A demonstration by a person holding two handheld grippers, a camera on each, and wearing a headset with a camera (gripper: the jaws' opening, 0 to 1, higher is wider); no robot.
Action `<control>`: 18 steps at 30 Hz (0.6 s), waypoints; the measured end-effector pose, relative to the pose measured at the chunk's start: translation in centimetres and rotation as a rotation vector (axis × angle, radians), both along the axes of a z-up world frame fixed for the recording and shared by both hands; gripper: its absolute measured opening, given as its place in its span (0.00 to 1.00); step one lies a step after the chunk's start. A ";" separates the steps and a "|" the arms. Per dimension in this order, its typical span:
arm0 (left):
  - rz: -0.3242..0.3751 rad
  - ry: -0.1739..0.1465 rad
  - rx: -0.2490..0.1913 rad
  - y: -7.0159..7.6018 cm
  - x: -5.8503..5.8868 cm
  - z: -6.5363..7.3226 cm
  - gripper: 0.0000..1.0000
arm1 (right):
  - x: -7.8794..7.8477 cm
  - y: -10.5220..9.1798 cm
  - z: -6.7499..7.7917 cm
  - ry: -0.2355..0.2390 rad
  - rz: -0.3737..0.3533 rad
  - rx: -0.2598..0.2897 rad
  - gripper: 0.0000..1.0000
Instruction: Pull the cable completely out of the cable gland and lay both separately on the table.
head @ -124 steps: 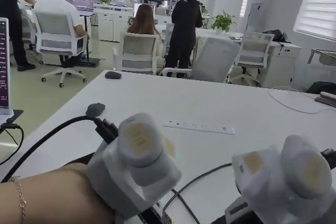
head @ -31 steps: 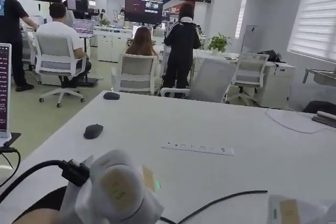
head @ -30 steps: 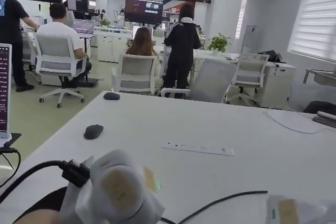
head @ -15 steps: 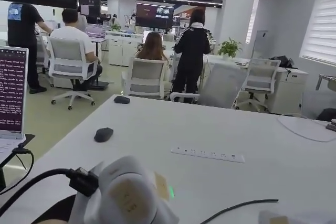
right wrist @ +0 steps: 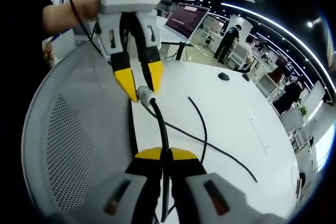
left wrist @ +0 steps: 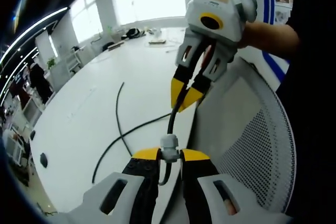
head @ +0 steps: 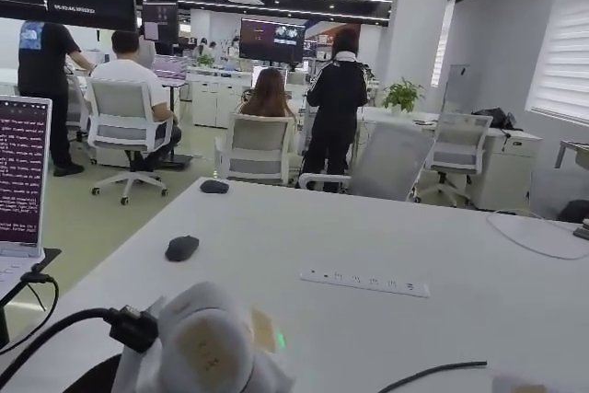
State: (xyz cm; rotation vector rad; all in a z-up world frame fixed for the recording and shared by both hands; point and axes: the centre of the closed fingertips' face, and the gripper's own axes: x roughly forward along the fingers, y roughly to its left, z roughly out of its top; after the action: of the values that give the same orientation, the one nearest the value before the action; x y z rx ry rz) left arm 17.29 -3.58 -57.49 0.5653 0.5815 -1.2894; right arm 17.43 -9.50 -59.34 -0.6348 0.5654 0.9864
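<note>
**Cable gland with cable: pull-out under way, both held in the air**

Cable gland (left wrist: 169, 149): small, pale grey, pinched between the yellow-tipped jaws of left gripper (left wrist: 169, 156). Black cable (left wrist: 175, 116) entering its top, by the look not yet pulled free. Right gripper (right wrist: 164, 155) clamped on that cable near the gland, facing the left gripper. Both held off the near edge of the white table (left wrist: 79, 114), above a mesh chair back (left wrist: 247, 135). Further black cable lengths (left wrist: 118, 114) crossed on the table; same cable or another, cannot tell.

Handling: hold gland firm and steady. Draw right gripper straight away along the cable's own line, without a sideways bend at the gland mouth. Regrip nearer the gland if reach runs out. Likely risk: gland twisting in the jaws.
</note>
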 end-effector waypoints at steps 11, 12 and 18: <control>0.051 -0.022 0.058 2.2 1.5 -0.5 0.16 | 1.2 -4.3 -0.8 0.004 -0.087 -0.043 0.02; 0.056 -0.021 0.058 2.3 1.6 -0.4 0.16 | 1.3 -4.5 -0.9 0.007 -0.094 -0.044 0.02; 0.059 -0.038 0.094 2.4 1.8 -0.6 0.16 | 1.5 -5.9 -3.1 0.034 -0.114 -0.085 0.02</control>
State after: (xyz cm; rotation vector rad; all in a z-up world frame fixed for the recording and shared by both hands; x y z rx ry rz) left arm 19.10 -1.19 -58.06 0.6444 0.6252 -1.1979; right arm 18.93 -15.38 -62.42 -0.6551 0.6689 0.8709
